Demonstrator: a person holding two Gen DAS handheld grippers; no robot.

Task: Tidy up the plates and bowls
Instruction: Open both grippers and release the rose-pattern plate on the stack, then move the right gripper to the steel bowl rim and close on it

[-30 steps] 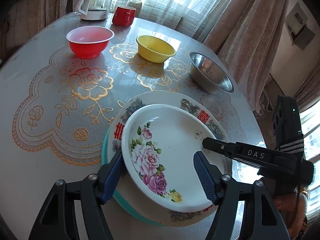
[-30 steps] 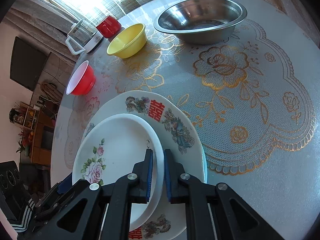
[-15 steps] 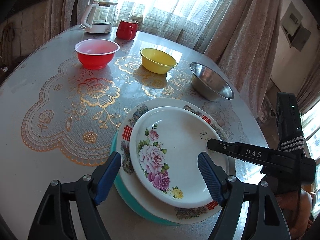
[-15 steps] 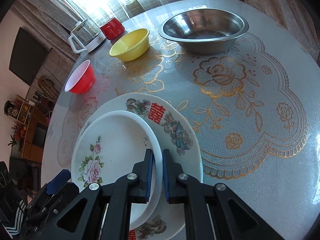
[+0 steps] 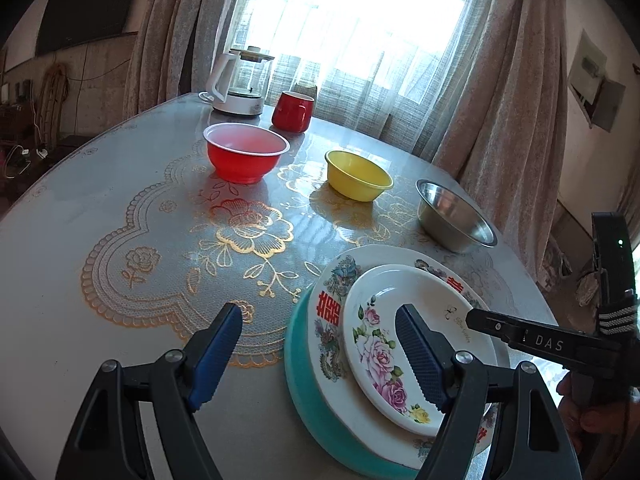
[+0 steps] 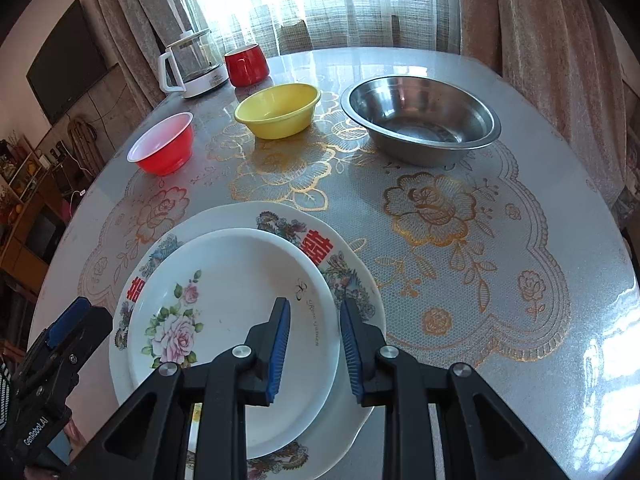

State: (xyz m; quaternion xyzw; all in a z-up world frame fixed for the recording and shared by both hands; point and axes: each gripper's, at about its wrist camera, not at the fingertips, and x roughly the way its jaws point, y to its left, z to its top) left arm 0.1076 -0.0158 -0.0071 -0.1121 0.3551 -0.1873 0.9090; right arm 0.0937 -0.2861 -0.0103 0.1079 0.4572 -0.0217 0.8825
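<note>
A rose-patterned white plate (image 6: 228, 300) lies on a larger patterned plate (image 6: 320, 248), which lies on a teal plate (image 5: 298, 368). My right gripper (image 6: 314, 346) is open, its jaws either side of the rose plate's near rim, holding nothing. My left gripper (image 5: 320, 350) is open and empty, above the stack's left edge. A red bowl (image 5: 245, 157), a yellow bowl (image 5: 357, 175) and a steel bowl (image 5: 454, 216) stand apart further back. The stack also shows in the left wrist view, rose plate (image 5: 400, 328) on top.
A glass kettle (image 5: 241, 82) and a red mug (image 5: 292, 111) stand at the table's far edge by the curtains. The round table (image 6: 500, 280) has a gold floral cover. The table edge is close on the right.
My right gripper has let go of the rose plate and opened, backing off slightly. My left gripper has lifted and pulled back to the left, away from the plate stack.
</note>
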